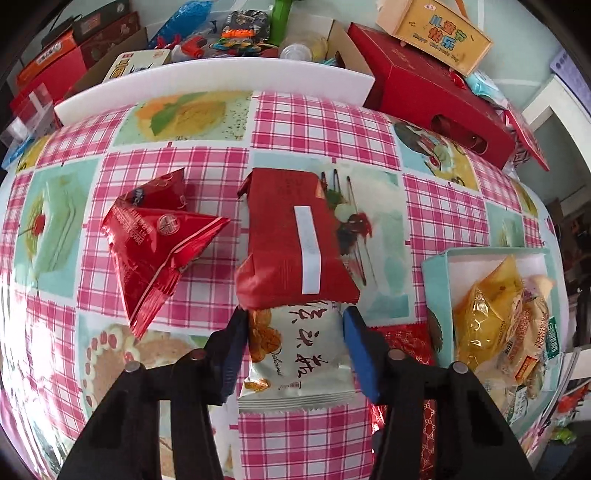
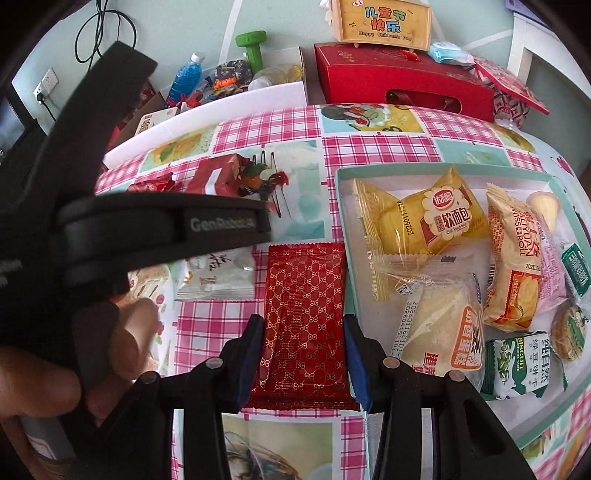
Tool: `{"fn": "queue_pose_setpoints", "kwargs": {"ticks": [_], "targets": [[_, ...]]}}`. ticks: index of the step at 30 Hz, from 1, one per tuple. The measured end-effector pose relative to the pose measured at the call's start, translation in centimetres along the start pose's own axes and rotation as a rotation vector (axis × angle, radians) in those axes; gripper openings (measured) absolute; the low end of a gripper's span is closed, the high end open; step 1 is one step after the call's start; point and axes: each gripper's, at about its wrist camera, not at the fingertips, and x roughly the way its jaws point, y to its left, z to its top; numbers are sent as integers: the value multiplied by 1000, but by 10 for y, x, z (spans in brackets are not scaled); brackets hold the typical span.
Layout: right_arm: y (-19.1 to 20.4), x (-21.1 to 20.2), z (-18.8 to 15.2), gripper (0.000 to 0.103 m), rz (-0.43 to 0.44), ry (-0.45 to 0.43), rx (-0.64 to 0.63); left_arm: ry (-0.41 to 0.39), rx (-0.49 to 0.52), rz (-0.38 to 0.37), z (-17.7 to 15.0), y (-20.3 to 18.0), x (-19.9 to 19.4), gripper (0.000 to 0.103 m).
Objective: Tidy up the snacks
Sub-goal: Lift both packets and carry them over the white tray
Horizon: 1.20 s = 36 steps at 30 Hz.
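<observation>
My left gripper (image 1: 295, 332) has its jaws on both sides of a white snack packet (image 1: 295, 358) lying on the checked tablecloth; the pads look to touch its edges. A red packet with a white strip (image 1: 291, 236) lies just beyond it, and a crumpled red bag (image 1: 159, 240) to the left. My right gripper (image 2: 303, 339) has its jaws around a red patterned packet (image 2: 304, 314) that lies flat on the cloth. The teal tray (image 2: 341, 206) to the right holds several yellow and white snack packets (image 2: 424, 218). The left gripper body (image 2: 147, 229) fills the right view's left side.
A white board (image 1: 221, 77) stands at the table's far edge with boxes, a blue bottle (image 2: 184, 74) and toys behind it. A red gift box (image 2: 399, 85) with a wooden box (image 2: 384, 22) on top sits at the back right.
</observation>
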Motion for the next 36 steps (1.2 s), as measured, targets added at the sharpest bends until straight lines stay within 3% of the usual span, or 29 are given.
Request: {"fn": "queue_pose_setpoints", "kwargs": {"ticks": [12, 20, 24, 30, 36], "targets": [[3, -8, -6, 45, -1, -6, -13, -3, -129, -10, -45, 49, -31, 53], [0, -33, -9, 45, 46, -48, 2, -66, -172, -58, -75, 60, -71, 53], [-3, -51, -14, 45, 24, -91, 4, -98, -178, -69, -83, 58, -87, 53], [-25, -73, -13, 45, 10, -151, 52, -145, -150, -95, -82, 45, -105, 53], [-77, -85, -11, 45, -121, -187, 158, -168, -51, -134, -86, 12, -118, 53]]}}
